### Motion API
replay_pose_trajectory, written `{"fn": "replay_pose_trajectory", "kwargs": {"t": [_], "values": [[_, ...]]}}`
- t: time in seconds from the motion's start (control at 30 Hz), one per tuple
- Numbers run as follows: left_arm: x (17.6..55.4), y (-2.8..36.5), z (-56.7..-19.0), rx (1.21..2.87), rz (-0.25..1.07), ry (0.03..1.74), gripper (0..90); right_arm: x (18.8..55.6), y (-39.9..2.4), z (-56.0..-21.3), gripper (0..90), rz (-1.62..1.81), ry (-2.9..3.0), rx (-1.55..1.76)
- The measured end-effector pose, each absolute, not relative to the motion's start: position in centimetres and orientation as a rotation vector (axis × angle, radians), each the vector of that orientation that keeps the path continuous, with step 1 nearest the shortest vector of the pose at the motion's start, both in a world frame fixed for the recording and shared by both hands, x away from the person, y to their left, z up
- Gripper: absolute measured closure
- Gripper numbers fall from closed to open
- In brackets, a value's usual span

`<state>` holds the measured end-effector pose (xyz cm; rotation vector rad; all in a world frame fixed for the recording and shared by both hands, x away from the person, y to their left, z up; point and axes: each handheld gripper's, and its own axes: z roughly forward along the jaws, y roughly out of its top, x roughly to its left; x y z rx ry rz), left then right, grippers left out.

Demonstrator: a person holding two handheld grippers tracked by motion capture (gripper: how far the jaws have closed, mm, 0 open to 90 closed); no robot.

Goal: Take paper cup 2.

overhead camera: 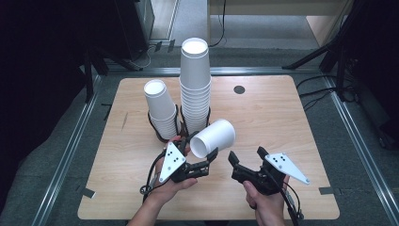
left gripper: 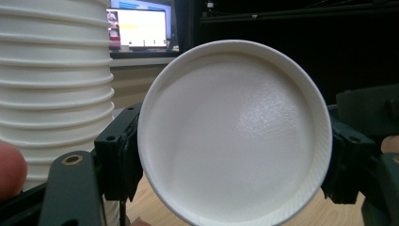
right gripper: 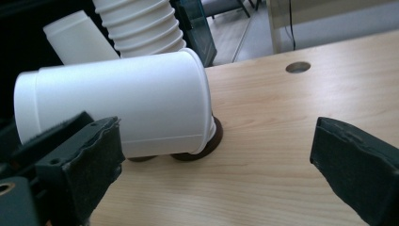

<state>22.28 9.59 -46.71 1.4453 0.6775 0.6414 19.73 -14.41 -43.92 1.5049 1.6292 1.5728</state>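
1. White paper cup [overhead camera: 214, 138] clamped in left gripper [overhead camera: 203, 157], lying on its side above table [overhead camera: 263, 117]; long axis level, running from left gripper up and to the right in high view.
2. Left jaws narrowed onto cup near its base end, a pad pressing each side wall; flat round base faces the left gripper view [left gripper: 233, 132].
3. Right gripper [overhead camera: 247, 157] just right of cup, not touching. Jaws spread wide, nothing between pads, both aimed at table ahead.
4. From right gripper view: cup [right gripper: 117, 108] lies left of and just beyond the left pad [right gripper: 89, 155]; rim end toward centre of view, base end toward far left. Right pad well clear on bare wood.
5. Judgement: left hand nearer and already in charge of cup; right would need to swing left to take the rim end.
6. Farther off: short stack [overhead camera: 161, 110] and tall stack [overhead camera: 195, 84] of upside-down cups, side by side in dark holders just beyond left gripper.
7. Judgement: held cup probably bound for one of the stacks; would need tipping upright first.
8. Farthest: round hole [overhead camera: 239, 89] in tabletop, well right of stacks.
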Motion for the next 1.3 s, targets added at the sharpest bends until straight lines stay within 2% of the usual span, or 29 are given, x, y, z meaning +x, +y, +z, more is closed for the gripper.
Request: {"fn": "replay_pose_trajectory", "kwargs": {"t": [0.67,1.3], "values": [[22.1,9.4,-46.9,1.419,0.689,0.655,22.9,21.5,-15.1,-43.9,0.7,2.065,1.395,2.251],[21.8,9.1,-47.1,1.416,0.717,0.619,22.9,22.6,-13.1,-44.5,1.5,2.253,1.222,2.554]]}}
